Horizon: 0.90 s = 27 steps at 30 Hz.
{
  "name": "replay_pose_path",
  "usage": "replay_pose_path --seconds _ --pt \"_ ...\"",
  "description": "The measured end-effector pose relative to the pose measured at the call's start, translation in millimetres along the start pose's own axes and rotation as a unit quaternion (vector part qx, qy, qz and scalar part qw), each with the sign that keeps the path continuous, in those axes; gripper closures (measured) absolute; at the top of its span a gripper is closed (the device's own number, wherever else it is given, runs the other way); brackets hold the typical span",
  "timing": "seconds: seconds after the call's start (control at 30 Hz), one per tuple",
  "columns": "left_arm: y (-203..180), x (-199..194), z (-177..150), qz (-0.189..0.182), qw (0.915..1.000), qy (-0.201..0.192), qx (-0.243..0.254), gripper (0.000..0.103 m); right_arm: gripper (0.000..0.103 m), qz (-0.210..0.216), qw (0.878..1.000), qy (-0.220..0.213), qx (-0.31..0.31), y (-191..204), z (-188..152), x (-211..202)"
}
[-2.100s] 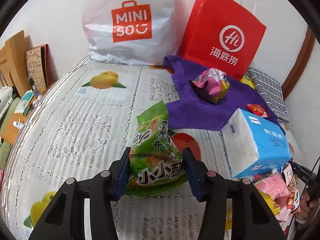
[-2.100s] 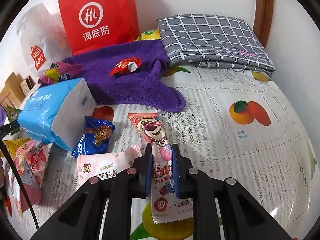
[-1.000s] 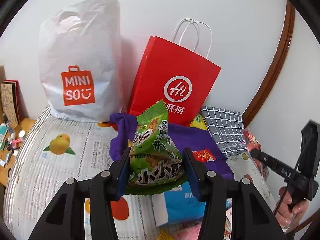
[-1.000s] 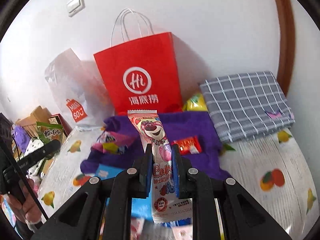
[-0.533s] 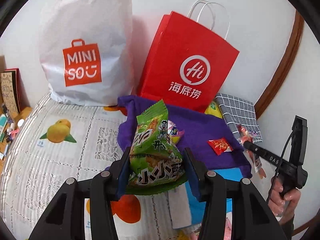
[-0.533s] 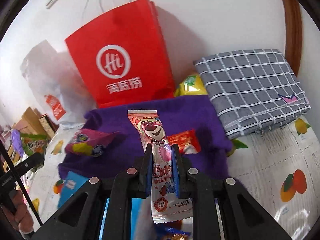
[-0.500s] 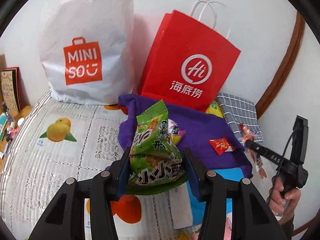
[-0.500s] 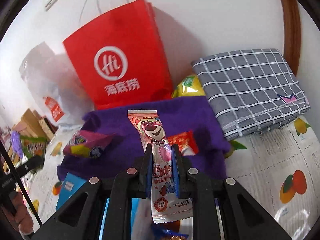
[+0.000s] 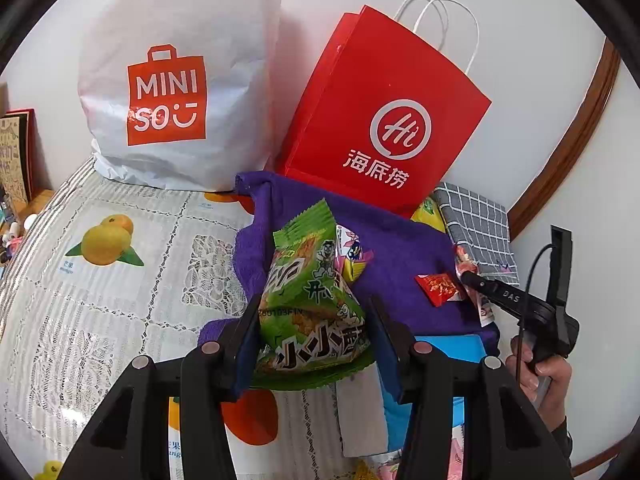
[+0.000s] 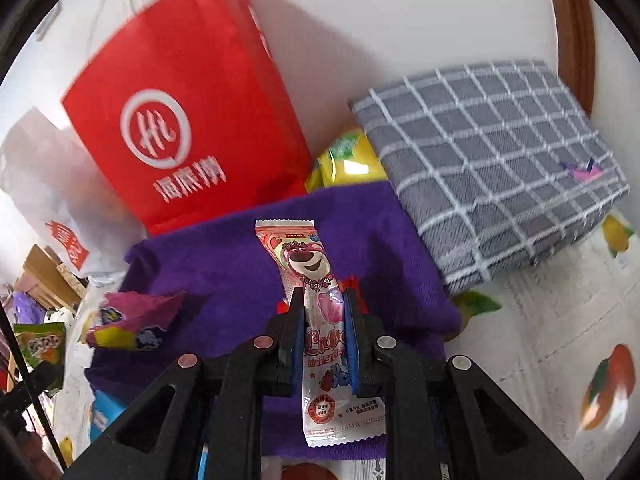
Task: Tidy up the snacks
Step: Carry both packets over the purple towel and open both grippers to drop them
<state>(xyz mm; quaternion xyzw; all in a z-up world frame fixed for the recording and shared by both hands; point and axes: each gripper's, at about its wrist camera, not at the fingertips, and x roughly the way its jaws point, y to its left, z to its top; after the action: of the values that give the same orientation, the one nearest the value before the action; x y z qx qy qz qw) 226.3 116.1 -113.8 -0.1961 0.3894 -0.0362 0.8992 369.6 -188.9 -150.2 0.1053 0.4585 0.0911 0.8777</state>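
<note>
My left gripper [image 9: 312, 320] is shut on a green snack bag [image 9: 312, 300] and holds it above the near edge of the purple towel [image 9: 400, 256]. My right gripper [image 10: 323, 312] is shut on a pink Lotso candy packet [image 10: 308, 272] over the same purple towel [image 10: 224, 268]. A small red packet [image 9: 438, 289] lies on the towel; in the right wrist view it is mostly hidden behind my fingers. A pink and yellow snack bag [image 10: 132, 320] also lies on the towel, partly hidden by the green bag in the left wrist view [image 9: 352, 256].
A red Hi paper bag [image 9: 384, 120] and a white Miniso bag [image 9: 176, 80] stand against the back wall. A folded grey checked cloth [image 10: 492, 160] lies at the right. A blue tissue pack [image 9: 444, 350] sits near the towel. The fruit-print tablecloth [image 9: 100, 280] covers the table.
Both grippers have moved forward and lower toward the purple towel, each holding its snack. The right gripper now hangs over the small red packet.
</note>
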Motion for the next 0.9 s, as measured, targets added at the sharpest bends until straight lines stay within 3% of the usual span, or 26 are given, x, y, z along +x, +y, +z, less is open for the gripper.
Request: replay_pose_path --seconds 0.13,0.43,0.7,0.9 --pt "-2.3 0.8 -0.3 -0.004 1.0 0.0 0.004 0.055 0.084 -0.012 1.0 -0.001 -0.002 -3.3 -1.0 3.6" --pt "-0.6 9.3 -0.7 -0.001 1.0 0.007 0.004 0.055 0.074 0.013 1.0 0.0 0.003 0.1 -6.0 -10.3" --pt "-3.0 21.0 5.5 0.004 0.9999 0.012 0.01 0.055 0.073 0.014 0.998 -0.032 -0.045 17.3 -21.8 -46.5" --pt "-3.3 38.5 16.0 0.005 0.9995 0.029 -0.01 0.055 0.073 0.007 0.996 -0.028 -0.085 32.7 -26.6 -52.1"
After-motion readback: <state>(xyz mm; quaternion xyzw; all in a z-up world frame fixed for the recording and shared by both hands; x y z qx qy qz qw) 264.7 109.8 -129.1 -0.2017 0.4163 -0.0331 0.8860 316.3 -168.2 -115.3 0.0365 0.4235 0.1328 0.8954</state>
